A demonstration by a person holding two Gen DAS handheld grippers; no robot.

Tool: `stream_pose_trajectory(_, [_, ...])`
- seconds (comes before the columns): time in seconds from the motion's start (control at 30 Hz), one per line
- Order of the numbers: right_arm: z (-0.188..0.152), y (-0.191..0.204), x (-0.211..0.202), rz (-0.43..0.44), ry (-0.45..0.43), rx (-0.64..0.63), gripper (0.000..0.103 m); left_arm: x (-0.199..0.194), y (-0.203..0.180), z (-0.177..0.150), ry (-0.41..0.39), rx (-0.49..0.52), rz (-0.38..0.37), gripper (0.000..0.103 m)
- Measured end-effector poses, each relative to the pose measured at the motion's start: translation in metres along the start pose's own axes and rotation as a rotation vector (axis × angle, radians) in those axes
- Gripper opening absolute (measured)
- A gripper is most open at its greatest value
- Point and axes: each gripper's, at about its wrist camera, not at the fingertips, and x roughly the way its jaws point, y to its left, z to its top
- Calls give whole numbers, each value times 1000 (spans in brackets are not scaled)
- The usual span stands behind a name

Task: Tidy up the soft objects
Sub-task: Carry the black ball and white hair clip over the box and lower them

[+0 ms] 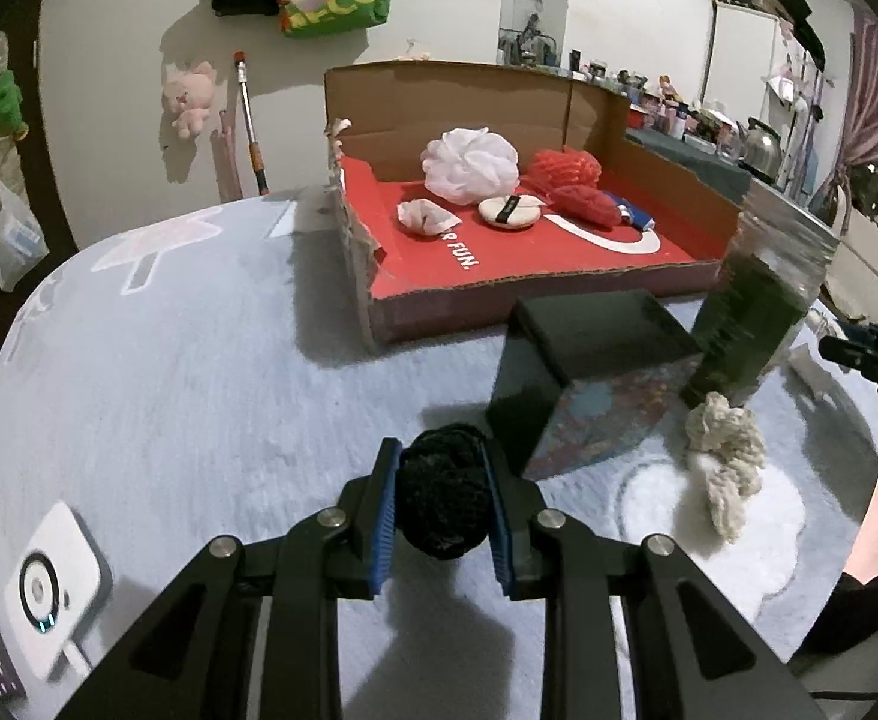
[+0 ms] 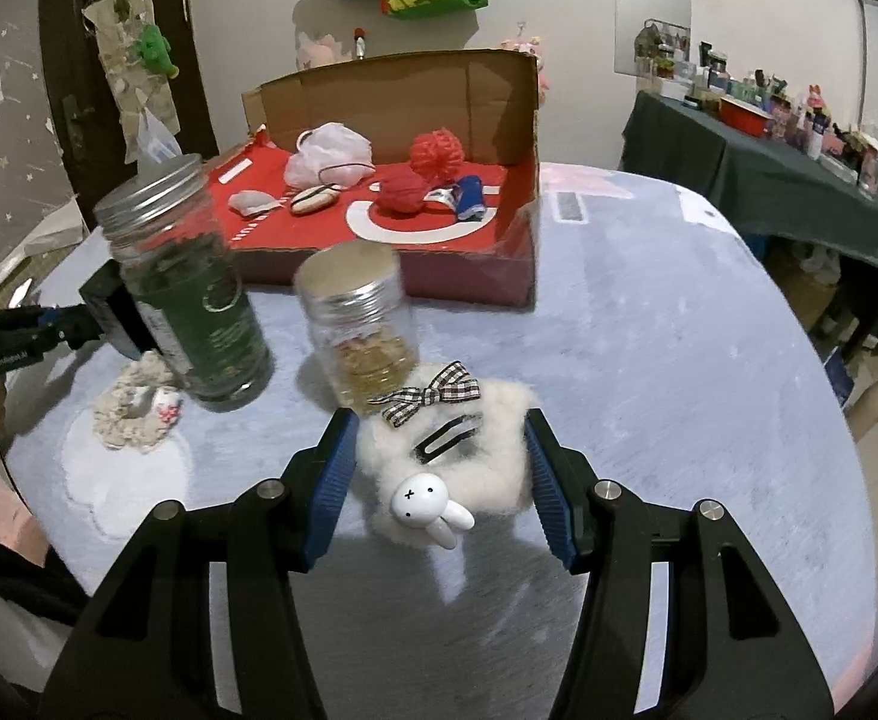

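left hand-held gripper (image 1: 442,501) pinches a black pom-pom (image 1: 444,489); right hand-held gripper (image 2: 439,483) clasps a white fluffy clip (image 2: 487,468).

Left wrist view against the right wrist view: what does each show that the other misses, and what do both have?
Only the left wrist view shows the left hand-held gripper shut on a black fuzzy ball, and the white device at the lower left.

Only the right wrist view shows the right hand-held gripper clamped on a white fluffy hair clip with a checked bow, and the clear jar behind it.

Both show the cardboard box holding soft items, the green jar and the cream scrunchie.
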Motion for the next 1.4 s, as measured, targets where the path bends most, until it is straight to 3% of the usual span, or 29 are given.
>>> stream_pose_trajectory(0.5, [36, -21, 22, -67, 37, -161, 53, 11, 15, 46, 5, 88, -29, 27])
stream_pose_trajectory(0.9, [85, -14, 30, -9, 14, -269, 53, 16, 6, 98, -10, 121, -108, 27])
stream_pose_trajectory(1.17, [121, 2, 56, 89, 33, -260, 53, 54, -15, 127, 67, 120, -112, 27])
stream_pose_trajectory(1.4, [141, 10, 99, 112, 149, -230, 53, 86, -25, 139, 159, 121, -101, 27])
